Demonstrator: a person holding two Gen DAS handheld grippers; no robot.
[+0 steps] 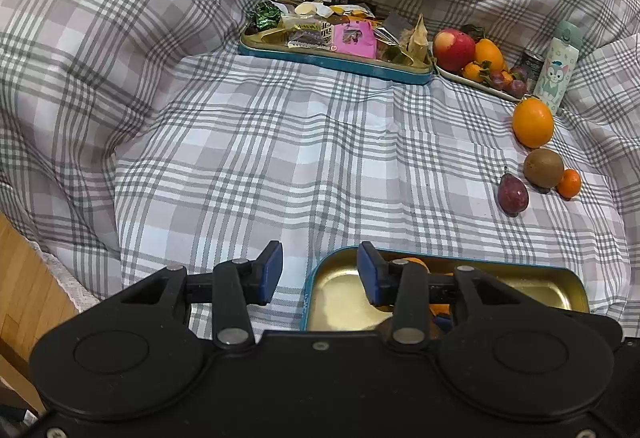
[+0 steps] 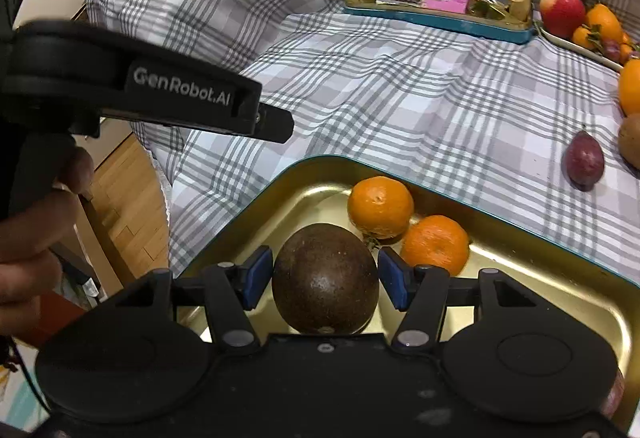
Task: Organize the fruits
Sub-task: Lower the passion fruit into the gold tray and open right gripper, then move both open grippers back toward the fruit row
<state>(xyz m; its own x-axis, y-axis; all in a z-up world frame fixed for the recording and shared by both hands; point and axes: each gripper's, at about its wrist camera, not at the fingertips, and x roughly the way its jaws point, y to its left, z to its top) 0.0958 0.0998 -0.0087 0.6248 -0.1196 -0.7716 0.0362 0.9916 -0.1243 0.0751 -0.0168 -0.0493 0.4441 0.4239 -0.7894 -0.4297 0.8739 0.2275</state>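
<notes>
Left gripper point(image 1: 320, 272) jaws apart over gold tin's point(image 1: 348, 294) rim; possibly oranges inside.

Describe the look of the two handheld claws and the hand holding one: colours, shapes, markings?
Both claws, left claw and right claw, are matte black plastic with round housings, silver pivot pins and blue pads. The left body carries white "GenRobot.AI" lettering. A bare hand grips it; no cables visible.

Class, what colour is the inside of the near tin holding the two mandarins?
Shiny gold inside the near tin; its outer rim is teal. The right wrist view shows it best.
</notes>
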